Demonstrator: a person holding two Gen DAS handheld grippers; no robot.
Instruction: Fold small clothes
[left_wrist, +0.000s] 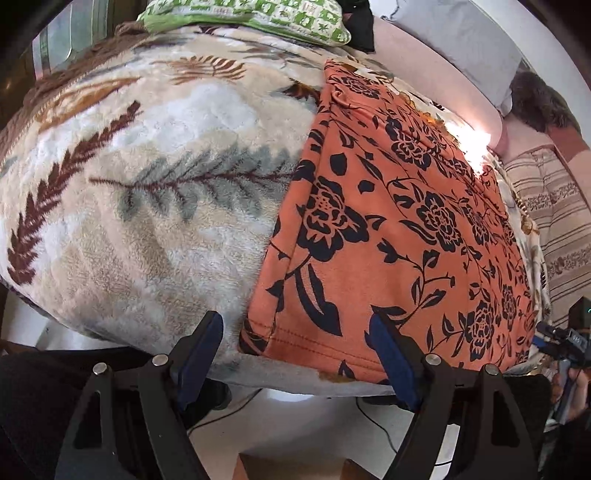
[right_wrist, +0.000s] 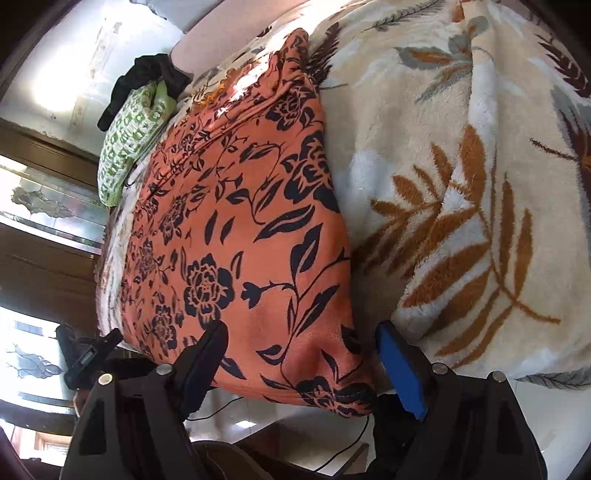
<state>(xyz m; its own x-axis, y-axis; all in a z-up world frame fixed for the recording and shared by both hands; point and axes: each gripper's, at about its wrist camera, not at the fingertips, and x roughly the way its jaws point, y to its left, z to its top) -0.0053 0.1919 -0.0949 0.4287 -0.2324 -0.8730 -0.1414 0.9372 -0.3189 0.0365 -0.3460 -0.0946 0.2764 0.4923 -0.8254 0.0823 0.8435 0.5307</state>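
An orange floral garment (left_wrist: 399, 221) lies flat on a blanket-covered bed (left_wrist: 155, 192), its long axis running away from both grippers. The left gripper (left_wrist: 299, 350) and right gripper (right_wrist: 303, 354) hover released over its two near corners, empty.

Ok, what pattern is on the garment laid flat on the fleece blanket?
Orange garment with black flowers and vines; clearest in the right wrist view.

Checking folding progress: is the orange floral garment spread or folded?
Cannot tell: the orange floral garment lies flat on the blanket, but hidden layers are possible.
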